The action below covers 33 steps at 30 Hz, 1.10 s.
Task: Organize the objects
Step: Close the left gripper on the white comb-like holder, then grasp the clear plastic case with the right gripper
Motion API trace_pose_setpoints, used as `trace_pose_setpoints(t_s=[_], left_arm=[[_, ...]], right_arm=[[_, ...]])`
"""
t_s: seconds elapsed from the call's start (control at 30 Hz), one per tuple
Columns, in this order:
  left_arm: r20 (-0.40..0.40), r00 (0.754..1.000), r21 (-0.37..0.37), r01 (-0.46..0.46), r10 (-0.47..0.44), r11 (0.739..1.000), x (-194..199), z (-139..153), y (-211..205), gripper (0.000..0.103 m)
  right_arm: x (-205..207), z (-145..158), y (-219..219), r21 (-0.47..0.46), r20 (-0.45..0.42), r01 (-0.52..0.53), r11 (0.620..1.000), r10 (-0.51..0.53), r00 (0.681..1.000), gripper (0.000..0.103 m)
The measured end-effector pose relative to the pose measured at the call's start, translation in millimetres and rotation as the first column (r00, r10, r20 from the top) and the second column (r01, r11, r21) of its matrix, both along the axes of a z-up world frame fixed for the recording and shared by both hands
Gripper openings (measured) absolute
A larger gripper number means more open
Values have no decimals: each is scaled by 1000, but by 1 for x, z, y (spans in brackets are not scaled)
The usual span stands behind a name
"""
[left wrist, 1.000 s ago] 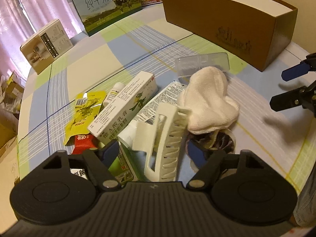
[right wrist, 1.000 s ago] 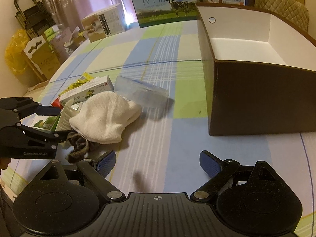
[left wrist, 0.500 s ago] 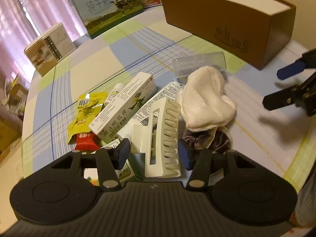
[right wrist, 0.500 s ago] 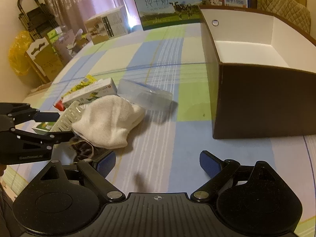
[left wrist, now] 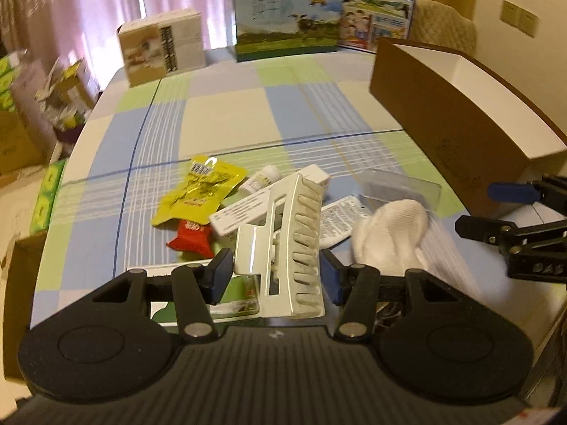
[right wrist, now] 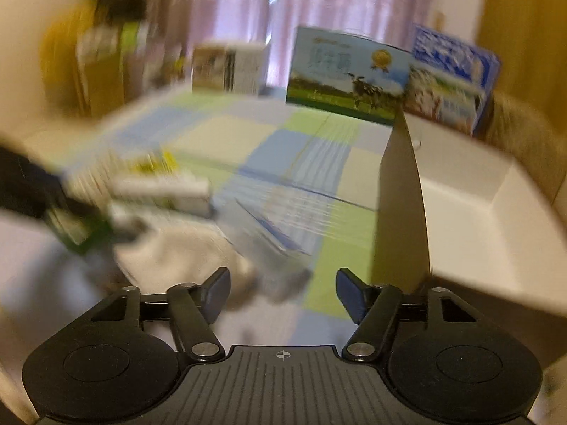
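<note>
The left gripper (left wrist: 276,278) is showing a matte black ribbed body, two round discs flanking it, silver pivot screws catching the light, and blue pads (left wrist: 221,276) facing inward on black linkage arms. The right gripper (right wrist: 281,292) is looking identical, a small crosshair mark sitting centred on its ribbed deck just behind the jaws.

Blue carton (left wrist: 375,7), top: "纯牛奶"; rest unreadable.
</note>
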<state>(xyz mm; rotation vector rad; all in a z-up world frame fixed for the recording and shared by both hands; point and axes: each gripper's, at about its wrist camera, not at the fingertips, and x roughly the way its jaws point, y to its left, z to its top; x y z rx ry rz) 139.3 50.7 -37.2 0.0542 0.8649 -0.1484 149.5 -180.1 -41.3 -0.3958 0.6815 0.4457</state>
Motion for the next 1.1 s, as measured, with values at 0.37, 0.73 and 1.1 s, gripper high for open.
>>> trace_pose_setpoints(t_s=[0.37, 0.73, 1.1], left_arm=[[-22, 1000, -39, -23, 22, 999, 1, -7, 11, 48], [-47, 998, -40, -30, 29, 999, 4, -14, 9, 48], [-64, 998, -34, -27, 24, 999, 5, -17, 6, 48]], right_arm=[[14, -51, 30, -275, 121, -139, 951, 177, 977, 49], [19, -56, 33, -275, 186, -207, 939, 263, 947, 28], [29, -1, 0, 89, -187, 34, 995, -17, 982, 28]])
